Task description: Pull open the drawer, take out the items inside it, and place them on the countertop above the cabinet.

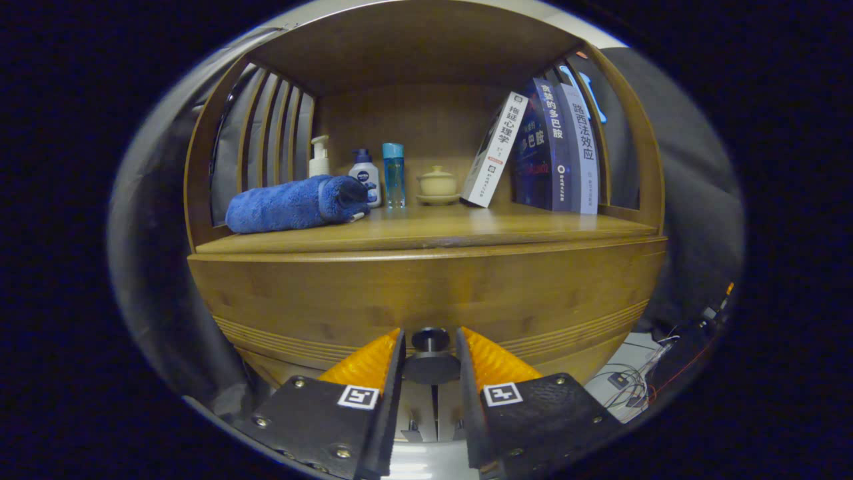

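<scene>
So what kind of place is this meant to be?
Probably a mock home corner in a booth: a wooden cabinet with a rolled towel, books, and the gripper around its drawer knob.

1. The gripper (430,353) points level at the drawer front, low on it.
2. Its two fingers (373,360) stand upright and near parallel, one to the left and one to the right of the knob (430,341).
3. The knob sits between them in a narrow gap; whether both fingers press on it cannot be told.
</scene>
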A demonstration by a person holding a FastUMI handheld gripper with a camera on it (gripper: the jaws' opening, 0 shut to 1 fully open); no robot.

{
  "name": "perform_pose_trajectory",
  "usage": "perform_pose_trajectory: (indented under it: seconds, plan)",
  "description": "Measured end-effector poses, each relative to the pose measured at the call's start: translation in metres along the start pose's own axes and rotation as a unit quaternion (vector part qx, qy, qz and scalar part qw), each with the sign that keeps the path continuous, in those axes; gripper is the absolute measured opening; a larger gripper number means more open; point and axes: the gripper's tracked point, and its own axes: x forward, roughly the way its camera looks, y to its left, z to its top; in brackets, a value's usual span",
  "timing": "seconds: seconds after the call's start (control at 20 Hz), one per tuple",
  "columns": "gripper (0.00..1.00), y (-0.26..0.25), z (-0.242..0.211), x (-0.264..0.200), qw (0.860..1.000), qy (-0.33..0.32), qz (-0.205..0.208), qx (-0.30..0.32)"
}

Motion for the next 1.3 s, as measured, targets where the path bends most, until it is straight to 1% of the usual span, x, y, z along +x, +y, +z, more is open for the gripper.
perform_pose_trajectory:
  seconds: [0.05,0.2,0.35,0.45,0.5,0.55,0.6,0.65,0.75,0.85,1.0,1.2,1.3]
  plan:
    - [0.43,0.000,0.000,0.001,1.000,0.000,0.005,0.005]
    - [0.43,-0.002,-0.003,0.002,0.999,0.017,0.013,0.041]
    - [0.43,0.001,-0.005,0.002,0.996,0.028,0.042,0.067]
    - [0.43,0.002,-0.006,0.004,0.996,0.024,0.063,0.061]
    - [0.37,0.002,-0.005,0.000,0.997,0.019,0.065,0.045]
    - [0.38,0.000,-0.005,0.001,0.998,0.015,0.059,0.024]
    - [0.29,-0.001,-0.005,-0.009,0.999,0.006,0.050,0.016]
    - [0.29,-0.001,-0.006,-0.012,0.999,0.005,0.048,0.010]
    - [0.29,-0.001,-0.010,-0.023,0.999,0.004,0.043,0.021]
    - [0.29,-0.001,-0.015,-0.046,0.999,0.006,0.041,0.016]
    - [0.29,-0.003,-0.021,-0.075,0.999,-0.004,0.042,-0.016]
    - [0.29,-0.005,-0.032,-0.113,0.999,-0.007,0.039,-0.015]
    - [0.29,-0.005,-0.038,-0.126,0.998,-0.008,0.036,-0.044]
